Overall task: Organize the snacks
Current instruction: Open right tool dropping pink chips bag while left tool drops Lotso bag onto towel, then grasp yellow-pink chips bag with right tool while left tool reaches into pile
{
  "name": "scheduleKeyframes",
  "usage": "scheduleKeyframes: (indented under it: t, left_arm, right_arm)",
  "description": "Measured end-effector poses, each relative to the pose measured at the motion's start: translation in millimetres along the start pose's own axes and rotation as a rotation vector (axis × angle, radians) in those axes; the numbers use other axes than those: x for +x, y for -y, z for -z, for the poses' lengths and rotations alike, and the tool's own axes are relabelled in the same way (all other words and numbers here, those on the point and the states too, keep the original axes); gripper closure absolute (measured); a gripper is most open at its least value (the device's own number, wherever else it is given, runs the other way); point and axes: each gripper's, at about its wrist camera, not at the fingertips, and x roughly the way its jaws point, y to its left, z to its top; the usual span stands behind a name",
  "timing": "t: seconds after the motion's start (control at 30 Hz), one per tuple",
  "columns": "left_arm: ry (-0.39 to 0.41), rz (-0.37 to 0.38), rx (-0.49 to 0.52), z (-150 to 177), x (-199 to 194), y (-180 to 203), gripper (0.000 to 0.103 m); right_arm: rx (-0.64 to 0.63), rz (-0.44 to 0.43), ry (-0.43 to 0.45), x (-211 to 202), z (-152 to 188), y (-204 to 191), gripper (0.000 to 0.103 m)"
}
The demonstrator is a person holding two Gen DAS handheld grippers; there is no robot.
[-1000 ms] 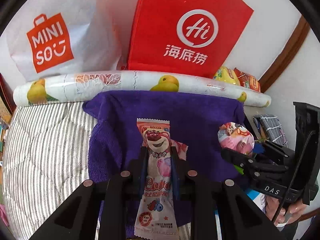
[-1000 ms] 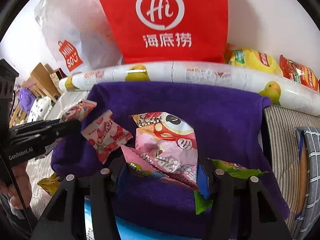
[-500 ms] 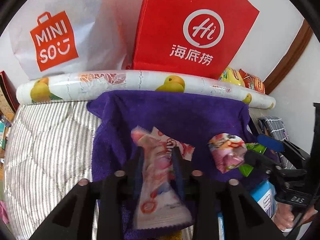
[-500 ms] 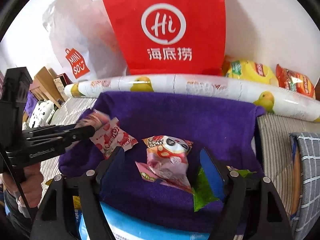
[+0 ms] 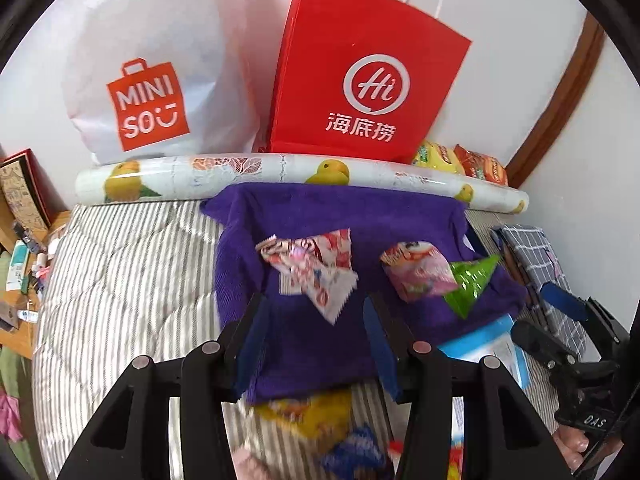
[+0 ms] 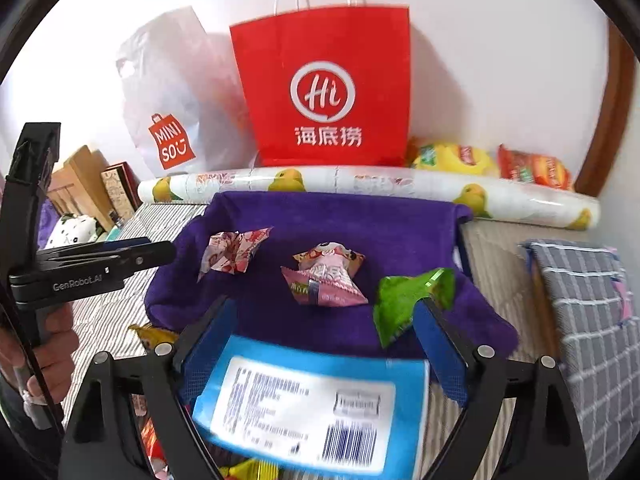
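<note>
A purple towel (image 5: 400,224) (image 6: 380,224) lies over striped bedding with three snack packets on it. The red-and-white packets (image 5: 308,268) (image 6: 232,254) rest at the left, the pink packet (image 5: 416,272) (image 6: 326,276) in the middle, the green packet (image 5: 468,284) (image 6: 400,304) at the right. My left gripper (image 5: 316,320) (image 6: 166,252) hovers just short of the red-and-white packets, jaws opening, nothing pressed between the pads. My right gripper (image 6: 322,328) (image 5: 544,320) is over a blue box (image 6: 312,392) (image 5: 488,340), jaws opening wide and holding nothing; the green packet lies by its right finger.
A red paper bag (image 5: 368,80), a white shopping bag (image 5: 160,80) and a fruit-printed roll (image 5: 280,172) line the wall. Yellow and red chip bags (image 6: 500,160) sit behind the roll at right. A grey checked cloth (image 6: 580,300) lies right. More snacks (image 5: 312,416) lie below the towel's near edge.
Both grippers went from shut on their packets to open, then drew back and upward. The red-and-white packet and the pink packet now lie loose on the purple towel.
</note>
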Motion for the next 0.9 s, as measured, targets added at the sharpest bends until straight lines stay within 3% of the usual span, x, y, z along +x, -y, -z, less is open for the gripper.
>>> scheduleKeyframes:
  t: [0.13,0.3,0.43,0.9]
  left_arm:
    - [0.022,-0.002,0.007,16.7,-26.6,-2.3,0.056]
    - [0.037,-0.007,0.007,39.8,-51.8,-10.4,0.054]
    - [0.036,-0.012,-0.011,58.7,-64.4,-22.0,0.054]
    - [0.022,0.009,-0.027,104.2,-88.0,-40.8,0.054]
  right_arm:
    - [0.006,0.052,0.026,-24.4,14.0,-8.6,0.013]
    - [0.032,0.055,0.05,-45.8,30.6,-15.8,0.013]
    - [0.044,0.003,0.047,-59.6,47.8,-21.7,0.013]
    - [0.101,-0.157,-0.091,-54.9,114.4,-45.0,0.013]
